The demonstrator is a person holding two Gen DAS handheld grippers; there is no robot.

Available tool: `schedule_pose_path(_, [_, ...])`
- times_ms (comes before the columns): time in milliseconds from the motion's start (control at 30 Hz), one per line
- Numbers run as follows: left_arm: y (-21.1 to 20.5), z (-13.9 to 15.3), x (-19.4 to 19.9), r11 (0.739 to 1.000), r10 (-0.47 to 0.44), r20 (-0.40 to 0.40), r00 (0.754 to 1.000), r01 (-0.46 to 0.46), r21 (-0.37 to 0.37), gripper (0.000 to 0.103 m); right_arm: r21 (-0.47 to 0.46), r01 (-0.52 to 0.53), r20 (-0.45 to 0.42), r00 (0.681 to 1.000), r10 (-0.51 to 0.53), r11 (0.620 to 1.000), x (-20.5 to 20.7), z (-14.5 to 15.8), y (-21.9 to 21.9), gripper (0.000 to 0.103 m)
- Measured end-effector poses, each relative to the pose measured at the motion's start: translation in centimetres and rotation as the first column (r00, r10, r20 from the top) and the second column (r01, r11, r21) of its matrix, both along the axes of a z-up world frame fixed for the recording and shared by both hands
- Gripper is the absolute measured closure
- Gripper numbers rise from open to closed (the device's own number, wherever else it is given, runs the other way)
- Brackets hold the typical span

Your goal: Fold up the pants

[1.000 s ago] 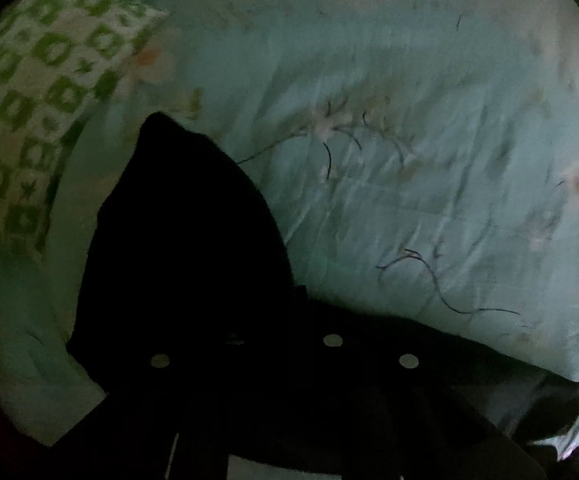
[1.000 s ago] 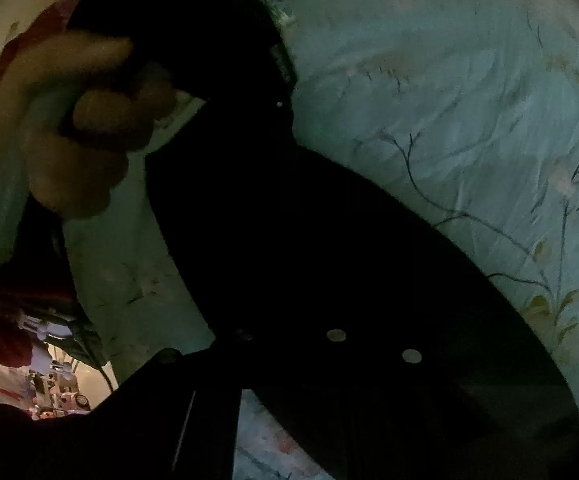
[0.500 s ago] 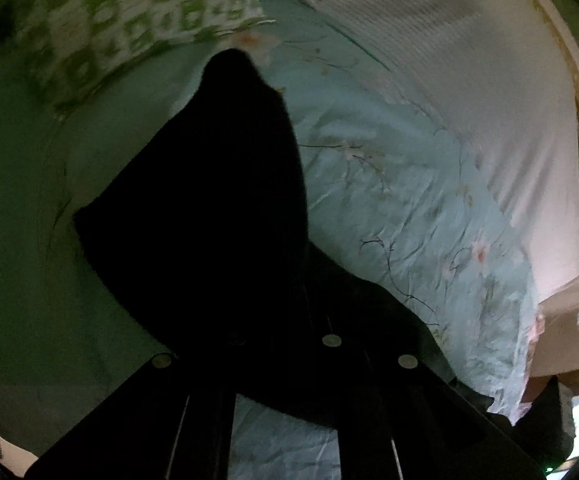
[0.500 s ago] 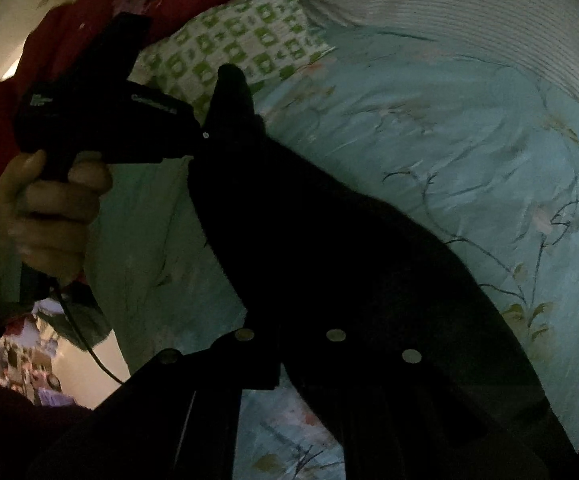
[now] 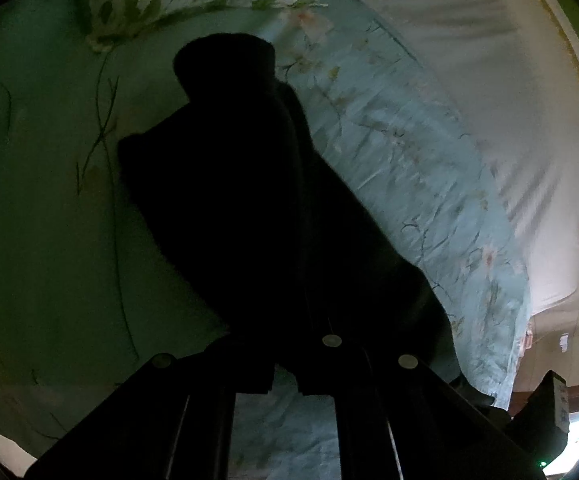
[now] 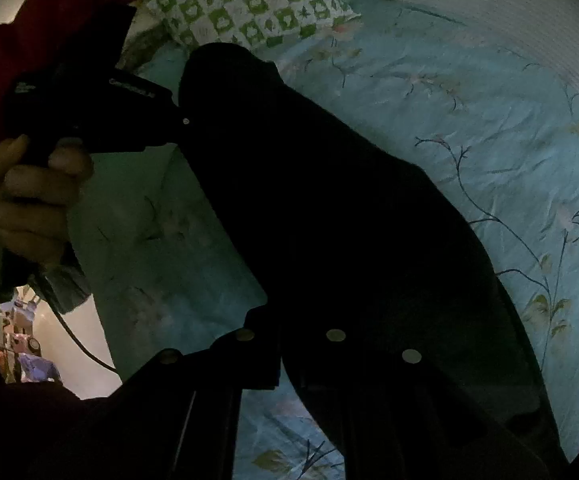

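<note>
The black pants (image 5: 249, 200) hang as a long dark band over the pale blue flowered bed sheet (image 5: 409, 168), their far end near the pillow. My left gripper (image 5: 285, 384) sits at the bottom of the left wrist view, shut on the near edge of the fabric. In the right wrist view the pants (image 6: 349, 220) run from the lower right up to the pillow. My right gripper (image 6: 285, 376) is shut on their near end. The left gripper (image 6: 179, 120) also shows there, held by a hand (image 6: 29, 200), its tip at the pants' left edge.
A green-and-white checked pillow (image 6: 249, 4) lies at the head of the bed, with white striped bedding (image 5: 469, 80) to its right. A red sleeve (image 6: 49, 8) and a cable (image 6: 77, 340) are at the left. The bed's edge and the room floor show at the far right (image 5: 549, 340).
The left gripper has swung away from the right one and rolled, so the pillow now sits at the top of its view. The pants have been drawn out longer between the two grippers.
</note>
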State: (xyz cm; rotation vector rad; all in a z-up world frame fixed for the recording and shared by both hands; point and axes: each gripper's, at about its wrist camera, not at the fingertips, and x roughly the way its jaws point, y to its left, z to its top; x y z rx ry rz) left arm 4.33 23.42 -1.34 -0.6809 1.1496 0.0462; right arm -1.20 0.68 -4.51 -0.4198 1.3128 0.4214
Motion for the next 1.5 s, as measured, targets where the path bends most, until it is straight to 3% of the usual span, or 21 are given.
schedule_pose_path(433, [0.1, -2.3, 0.2, 1.0, -0.026, -0.05, 0.998, 0.026, 0.009, 0.096, -0.057, -0.001, -0.018, 1.0, 0.0, 0.998, 0.1, -1.3, -0.3, 0.096])
schedule_pose_path(667, [0.9, -2.5, -0.1, 1.0, -0.029, -0.066, 0.997, 0.029, -0.005, 0.084, -0.084, -0.006, -0.032, 0.999, 0.003, 0.996, 0.2, -1.7, -0.5, 0.096])
schedule_pose_path(733, [1.1, -2.2, -0.1, 1.0, -0.025, -0.072, 0.997, 0.026, 0.009, 0.076, -0.075, 0.001, -0.049, 0.999, -0.005, 0.997, 0.3, -1.7, -0.6, 0.096])
schedule_pose_path(800, [1.6, -1.7, -0.3, 1.0, -0.015, -0.073, 0.997, 0.017, 0.026, 0.056, -0.058, 0.025, -0.074, 0.997, -0.029, 0.998, 0.6, -1.6, -0.8, 0.095])
schedule_pose_path(900, [2.6, -0.9, -0.7, 1.0, 0.003, -0.053, 0.999, -0.002, 0.027, 0.054, -0.001, 0.094, -0.106, 0.99, -0.094, 0.996, 1.0, -1.0, -1.4, 0.083])
schedule_pose_path(967, [3.3, -0.6, -0.8, 1.0, 0.013, -0.055, 0.998, -0.012, 0.016, 0.05, 0.043, 0.146, -0.111, 0.984, -0.14, 0.988, 1.1, -0.1, -2.0, 0.062])
schedule_pose_path(1000, [3.7, -0.6, -0.9, 1.0, 0.021, -0.059, 0.998, -0.021, 0.012, 0.05, 0.066, 0.164, -0.106, 0.982, -0.156, 0.984, 1.2, 0.4, -2.2, 0.06])
schedule_pose_path(1233, [5.8, -0.7, -0.3, 0.999, 0.05, -0.079, 0.996, -0.05, 0.006, 0.049, 0.195, 0.32, -0.097, 0.947, -0.306, 0.927, 4.4, 2.8, -4.4, 0.059])
schedule_pose_path(1500, [6.7, -1.8, 1.7, 1.0, 0.014, -0.098, 0.995, -0.015, -0.002, 0.046, 0.163, 0.349, -0.034, 0.937, -0.348, 0.923, 10.9, 2.0, -4.7, 0.059])
